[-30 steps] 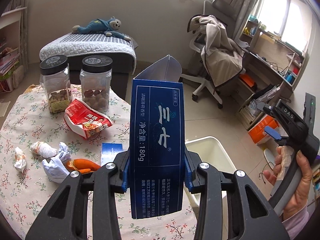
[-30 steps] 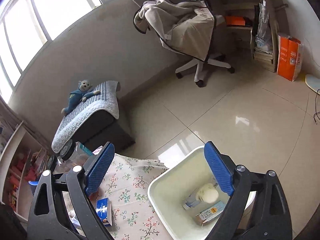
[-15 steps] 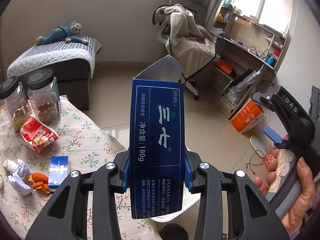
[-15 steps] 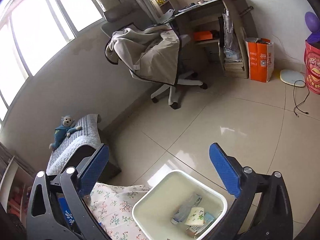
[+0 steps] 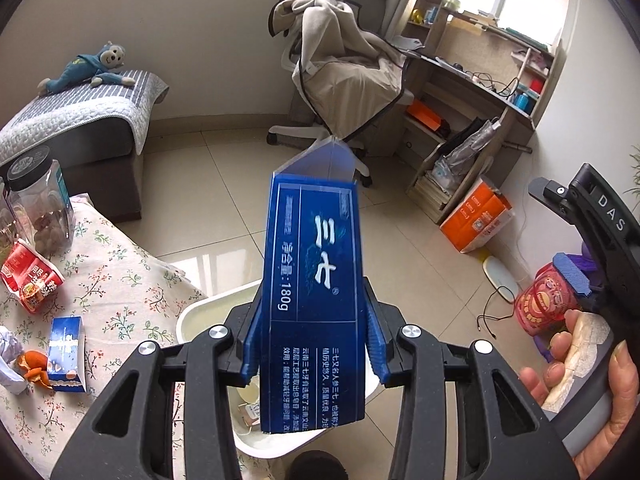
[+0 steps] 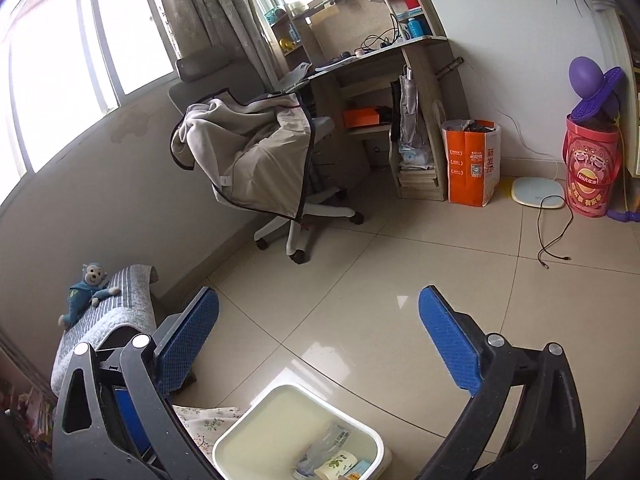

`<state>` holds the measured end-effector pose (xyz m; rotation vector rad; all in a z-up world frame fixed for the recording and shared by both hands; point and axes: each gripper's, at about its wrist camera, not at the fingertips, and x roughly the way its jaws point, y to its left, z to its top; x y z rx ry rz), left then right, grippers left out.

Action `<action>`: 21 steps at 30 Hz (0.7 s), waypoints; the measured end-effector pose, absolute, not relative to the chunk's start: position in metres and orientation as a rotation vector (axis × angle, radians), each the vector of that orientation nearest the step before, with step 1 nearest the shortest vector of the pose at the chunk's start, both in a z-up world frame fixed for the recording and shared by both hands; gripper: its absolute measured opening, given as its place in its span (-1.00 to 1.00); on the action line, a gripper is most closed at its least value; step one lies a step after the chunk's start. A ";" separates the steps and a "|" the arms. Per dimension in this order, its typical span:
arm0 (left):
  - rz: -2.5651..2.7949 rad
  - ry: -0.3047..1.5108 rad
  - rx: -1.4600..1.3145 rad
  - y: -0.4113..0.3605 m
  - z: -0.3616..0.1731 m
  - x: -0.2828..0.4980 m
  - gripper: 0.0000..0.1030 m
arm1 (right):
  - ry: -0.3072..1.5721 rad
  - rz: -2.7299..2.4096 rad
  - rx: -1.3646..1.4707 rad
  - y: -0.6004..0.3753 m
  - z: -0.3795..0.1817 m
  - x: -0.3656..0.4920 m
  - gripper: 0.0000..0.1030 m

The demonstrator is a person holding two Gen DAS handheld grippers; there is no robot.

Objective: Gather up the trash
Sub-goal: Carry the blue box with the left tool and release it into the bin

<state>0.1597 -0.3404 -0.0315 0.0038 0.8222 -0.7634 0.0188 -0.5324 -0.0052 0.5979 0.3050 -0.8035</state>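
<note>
My left gripper (image 5: 314,344) is shut on a tall blue toothpaste box (image 5: 316,280) and holds it upright over the white bin (image 5: 208,312) that stands on the floor beside the table. My right gripper (image 6: 320,344) is open and empty, above the same white bin (image 6: 256,420), which holds several wrappers. On the floral tablecloth (image 5: 120,280) at the left lie a small blue box (image 5: 66,354), a red snack wrapper (image 5: 30,280), orange peel (image 5: 34,364) and crumpled paper (image 5: 8,364).
A clear jar with a black lid (image 5: 38,200) stands at the table's back. A draped office chair (image 6: 264,160), a desk (image 6: 380,52), an orange bag (image 6: 472,160) and a red drum (image 6: 592,168) stand on the tiled floor. A grey bench with a plush monkey (image 6: 88,288) is at the left.
My left gripper has swung right with the blue box, from over the table to over the bin. My right gripper has tilted up and away, staying open.
</note>
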 end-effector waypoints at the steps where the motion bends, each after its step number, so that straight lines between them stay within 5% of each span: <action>1: -0.757 0.823 0.001 -0.341 -0.031 0.160 0.13 | 0.303 -0.808 0.602 -0.533 -0.006 0.017 0.86; 9: -0.718 0.798 -0.015 -0.324 -0.023 0.163 0.49 | 0.297 -0.819 0.531 -0.517 0.000 0.021 0.86; 21: -0.556 0.671 0.021 -0.270 -0.008 0.167 0.71 | 0.329 -0.764 0.383 -0.461 0.006 0.055 0.86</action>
